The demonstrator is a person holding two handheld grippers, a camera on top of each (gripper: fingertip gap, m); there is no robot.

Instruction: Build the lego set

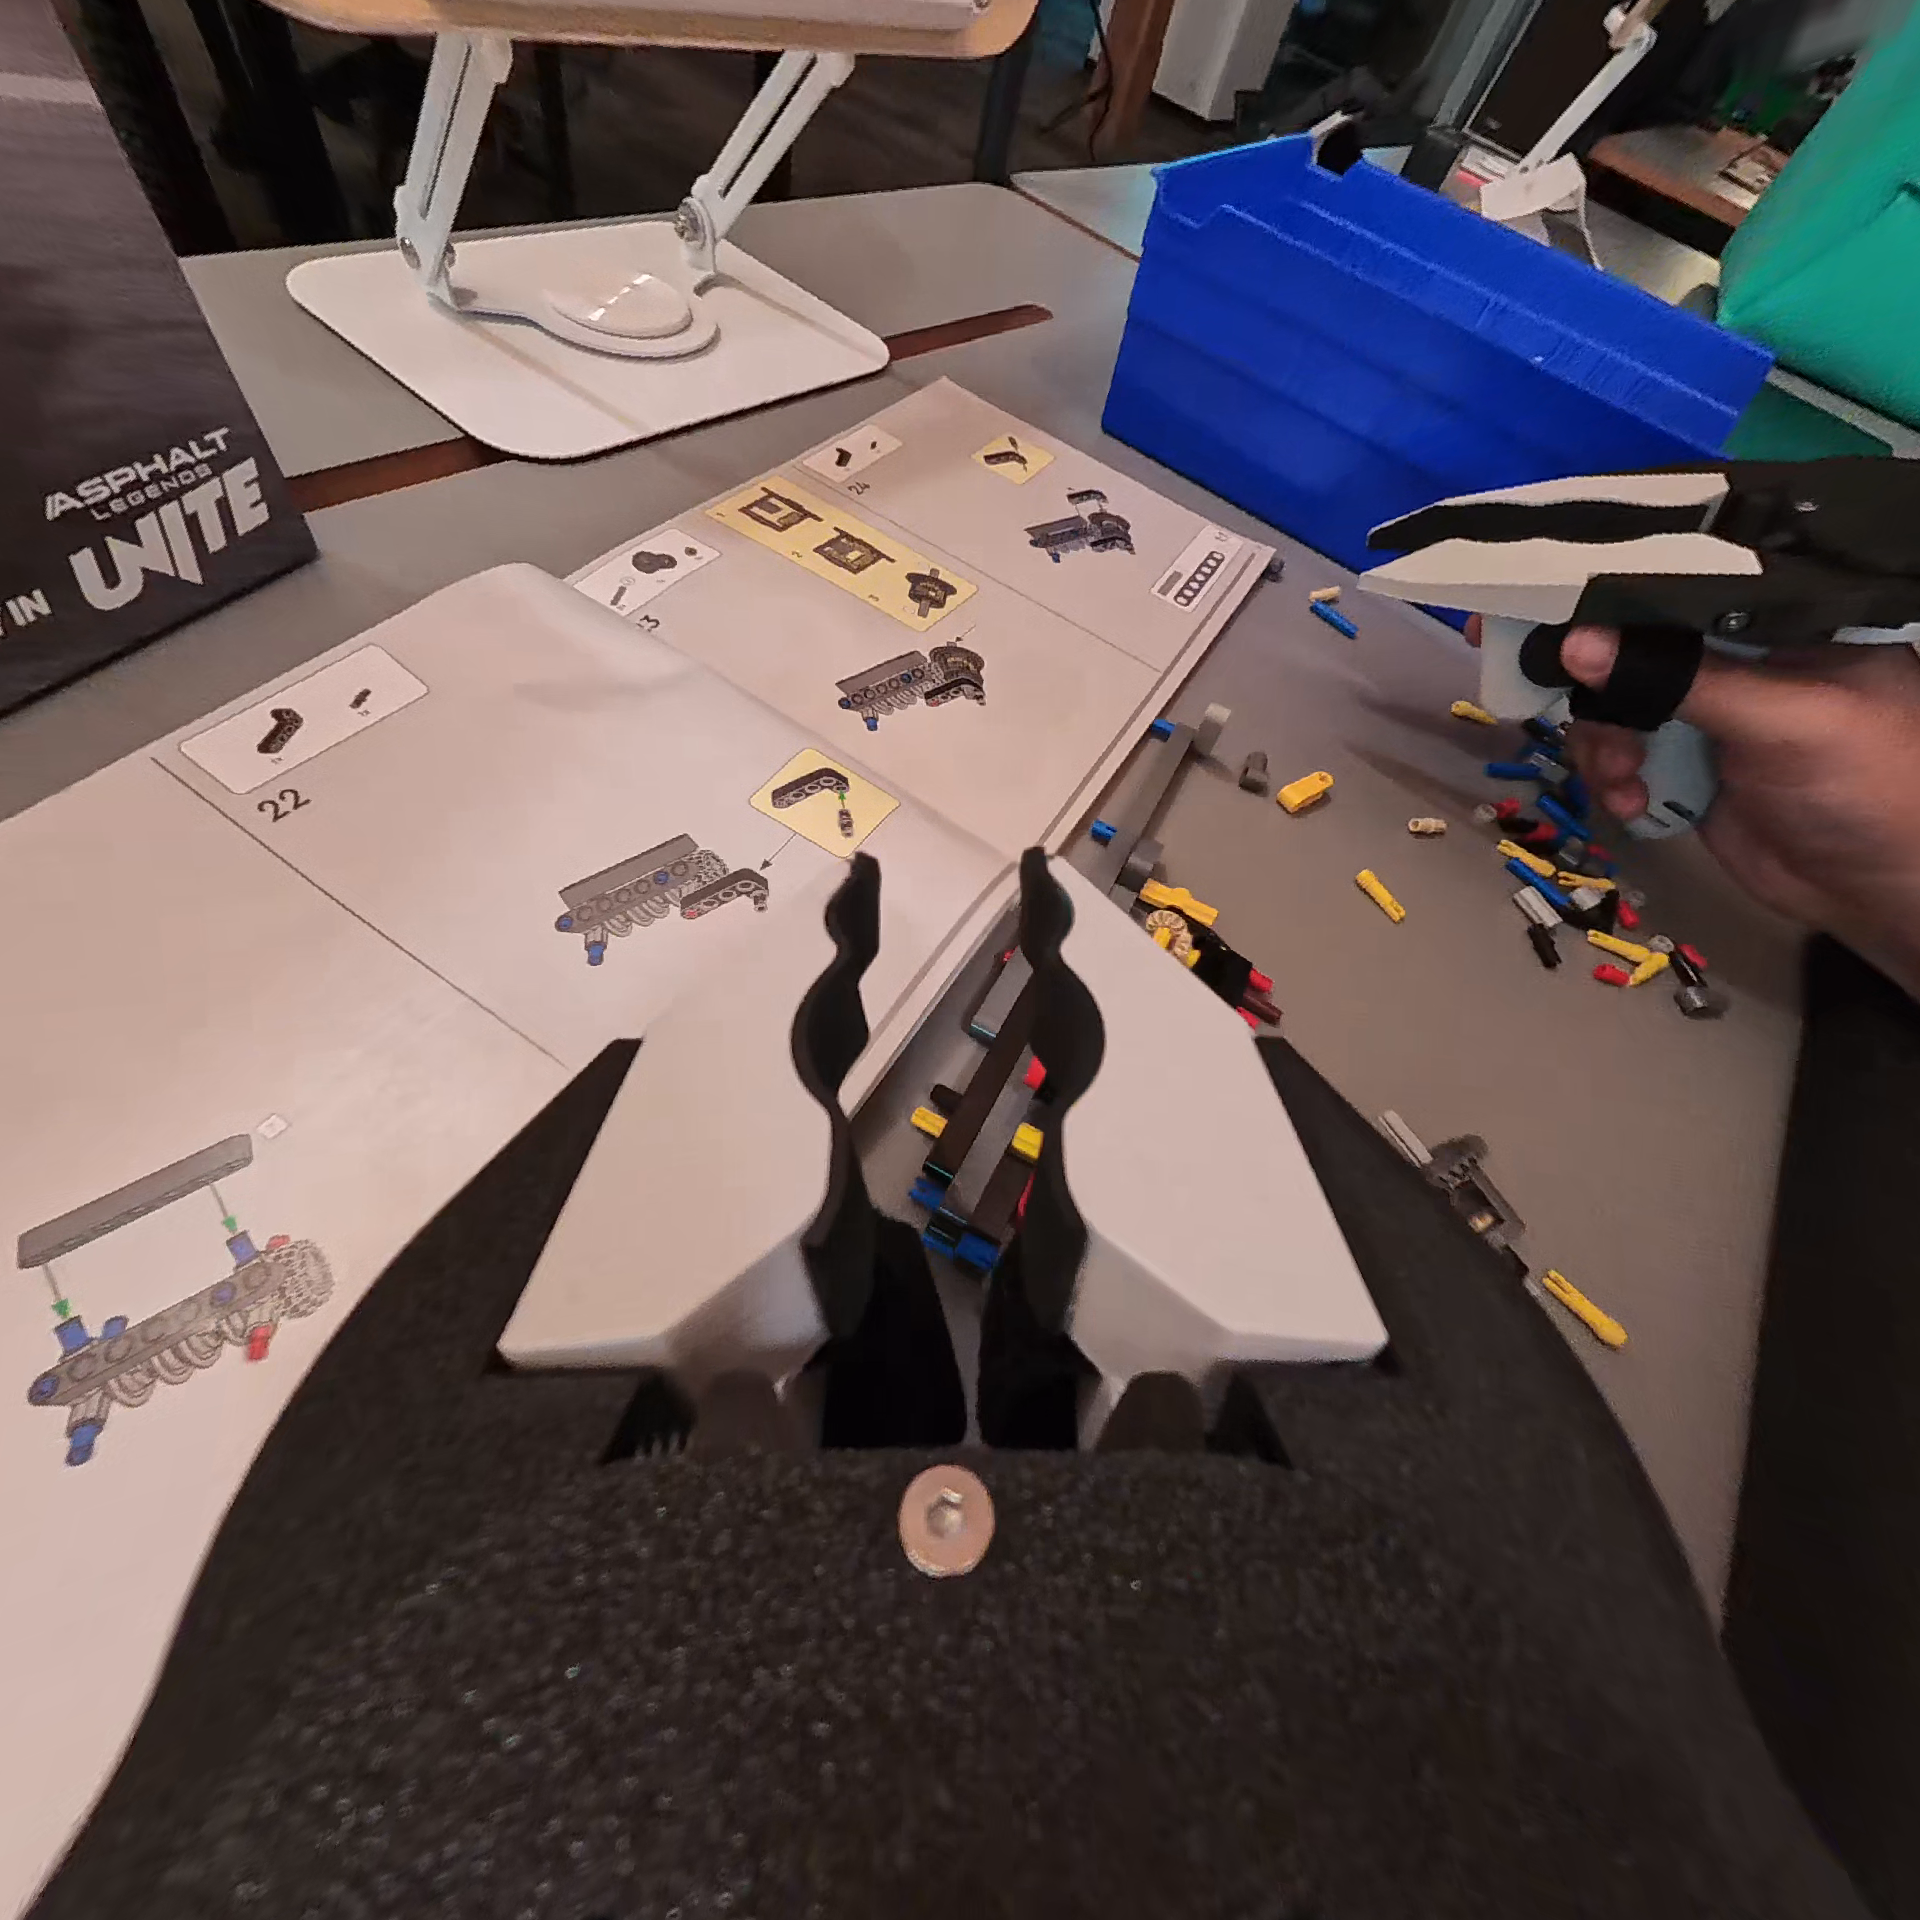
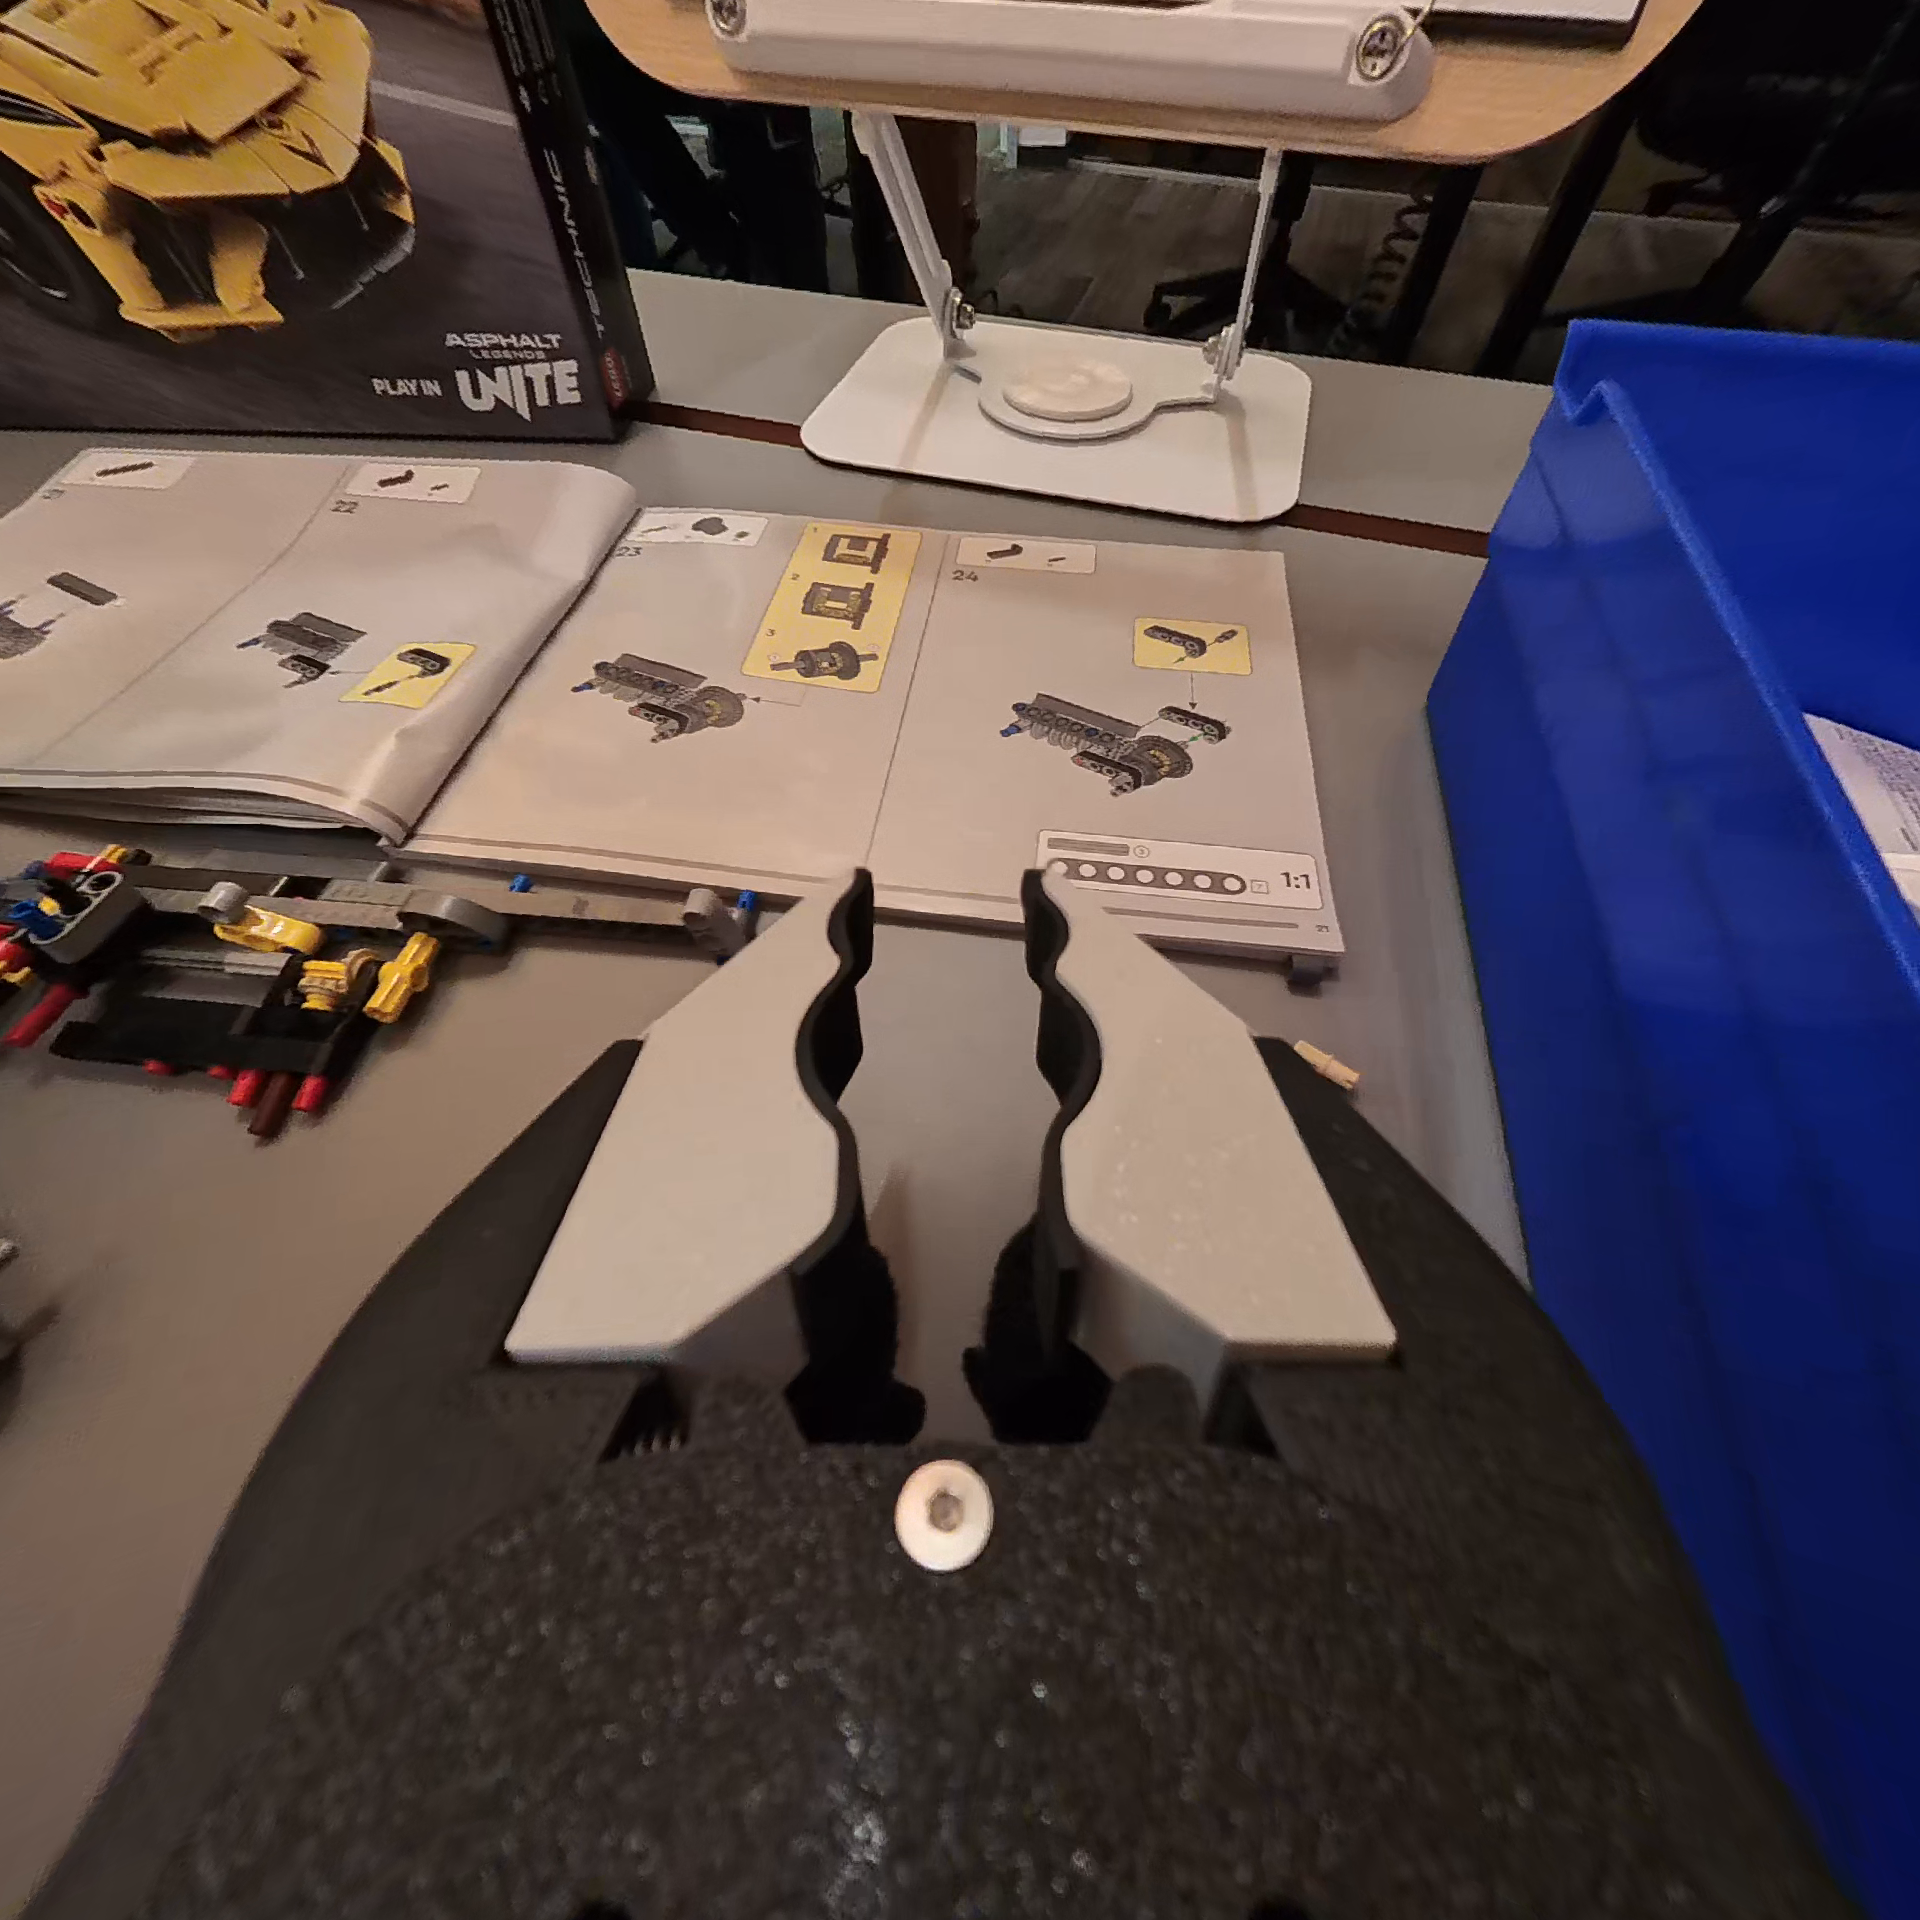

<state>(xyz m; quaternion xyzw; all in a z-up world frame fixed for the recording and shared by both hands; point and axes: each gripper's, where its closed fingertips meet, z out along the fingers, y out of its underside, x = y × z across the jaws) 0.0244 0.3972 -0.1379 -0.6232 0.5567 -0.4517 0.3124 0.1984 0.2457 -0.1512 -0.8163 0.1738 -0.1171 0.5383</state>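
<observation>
Hovering both empty claws, left claw and right claw spread apart; the light, rigid lego assembly looks fragile, so I'd grip its long grey beam.

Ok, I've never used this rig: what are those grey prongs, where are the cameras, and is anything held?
Each prong pair is a handheld two-finger gripper with a camera looking along its fingers. The left gripper hovers open over the instruction booklet and the partly built Technic assembly. The right gripper is open too, near the blue bin. Loose pins lie scattered on the grey table. Nothing is held.
</observation>
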